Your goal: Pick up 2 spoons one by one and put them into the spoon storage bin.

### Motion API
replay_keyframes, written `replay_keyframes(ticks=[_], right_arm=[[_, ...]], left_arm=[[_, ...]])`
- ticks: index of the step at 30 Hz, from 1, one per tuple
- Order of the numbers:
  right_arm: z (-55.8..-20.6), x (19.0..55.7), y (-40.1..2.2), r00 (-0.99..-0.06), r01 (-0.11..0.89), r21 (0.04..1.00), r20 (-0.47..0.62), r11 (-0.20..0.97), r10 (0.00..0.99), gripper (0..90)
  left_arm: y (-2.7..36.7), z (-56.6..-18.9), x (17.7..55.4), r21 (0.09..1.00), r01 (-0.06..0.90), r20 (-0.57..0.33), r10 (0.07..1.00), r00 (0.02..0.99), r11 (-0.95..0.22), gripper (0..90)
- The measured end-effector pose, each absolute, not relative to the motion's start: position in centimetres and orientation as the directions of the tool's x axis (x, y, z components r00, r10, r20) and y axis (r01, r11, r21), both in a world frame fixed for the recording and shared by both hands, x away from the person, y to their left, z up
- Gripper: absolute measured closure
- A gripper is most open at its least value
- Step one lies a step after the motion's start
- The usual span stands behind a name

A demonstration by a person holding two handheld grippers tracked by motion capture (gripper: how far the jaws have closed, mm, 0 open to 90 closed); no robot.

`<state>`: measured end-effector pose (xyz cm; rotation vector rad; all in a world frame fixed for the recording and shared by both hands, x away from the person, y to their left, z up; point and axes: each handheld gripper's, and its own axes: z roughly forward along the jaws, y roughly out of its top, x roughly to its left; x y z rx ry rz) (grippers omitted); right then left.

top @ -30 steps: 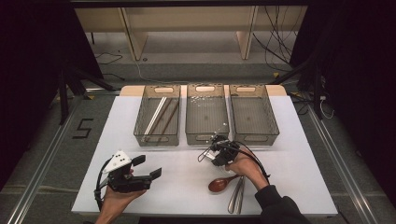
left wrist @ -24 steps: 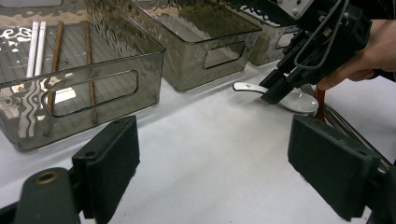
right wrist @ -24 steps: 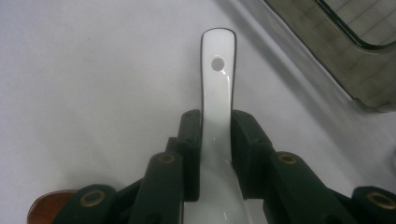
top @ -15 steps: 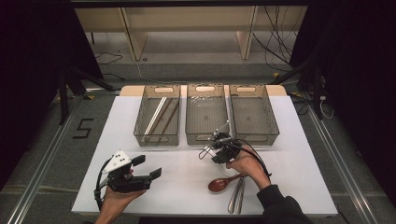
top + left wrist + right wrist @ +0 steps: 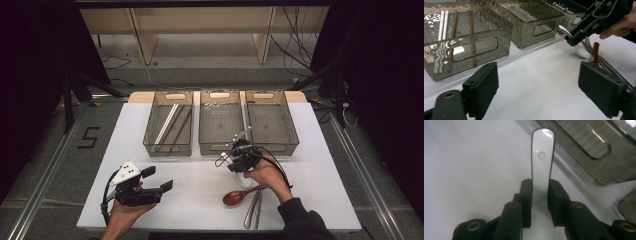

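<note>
White ceramic: a soup spoon (image 5: 540, 182) was clamped by its handle in the right gripper (image 5: 239, 158); jaws closed snugly on both handle edges, pads pressed on.
Spoon place: near the front wall of the middle bin (image 5: 220, 145), held over the white table (image 5: 190, 205); in the left gripper view its bowl (image 5: 581, 50) sat low, at or just above the table surface, contact could not be told.
Spoon look: glossy white, dark rim line, flat handle widening to a rounded tip with a small round dimple near the end; handle pointed toward the bins.
Left gripper (image 5: 150, 186): held at the near-left of the table, jaws wide apart, nothing between them.
Done so far: left bin (image 5: 168, 142) was loaded with chopsticks (image 5: 443, 23), a pale pair and a brown pair; sorting judged to be partly finished.
Middle bin: looked bare on its floor, apart from some small glinting items at its far end that were too small to identify.
Right bin (image 5: 272, 142): looked unloaded.
Left to do: white spoon was not yet placed in a bin; a brown wooden spoon (image 5: 235, 197) and metal cutlery (image 5: 254, 210) were left lying on the table at the near right, touching or just beside each other.
Progress judgement: roughly a third through, with three or more pieces left to bin.
Risk note: smooth glaze gripped on narrow edges, slip judged possible if tilted.
</note>
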<state>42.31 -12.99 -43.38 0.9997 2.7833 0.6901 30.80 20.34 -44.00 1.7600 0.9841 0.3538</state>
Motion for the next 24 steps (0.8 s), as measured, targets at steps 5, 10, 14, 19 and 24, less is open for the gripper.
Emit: replay_keyframes(ticks=[5,10,14,19,24], right_arm=[[-42.9,42.4,-13.1,-0.774,0.578,0.465,0.053,0.671,0.631,75.0],[-42.4,42.5,-13.2,-0.769,0.578,0.486,0.057,0.655,0.637,75.0],[-41.7,42.7,-13.3,-0.764,0.577,0.506,0.058,0.641,0.643,75.1],[-40.8,43.1,-13.5,-0.762,0.569,0.536,0.06,0.624,0.644,75.1],[-39.5,43.7,-13.6,-0.755,0.563,0.567,0.056,0.602,0.653,75.1]], left_arm=[[20.3,-44.0,30.8,0.885,0.449,-0.209,0.756,0.62,-0.123,16.2],[20.3,-44.0,30.8,0.885,0.449,-0.21,0.756,0.62,-0.123,16.2],[20.3,-44.0,30.8,0.886,0.447,-0.209,0.756,0.62,-0.123,16.2],[20.3,-44.0,30.8,0.886,0.448,-0.209,0.756,0.62,-0.122,16.2],[20.4,-44.0,30.8,0.886,0.446,-0.206,0.756,0.621,-0.125,16.2]])
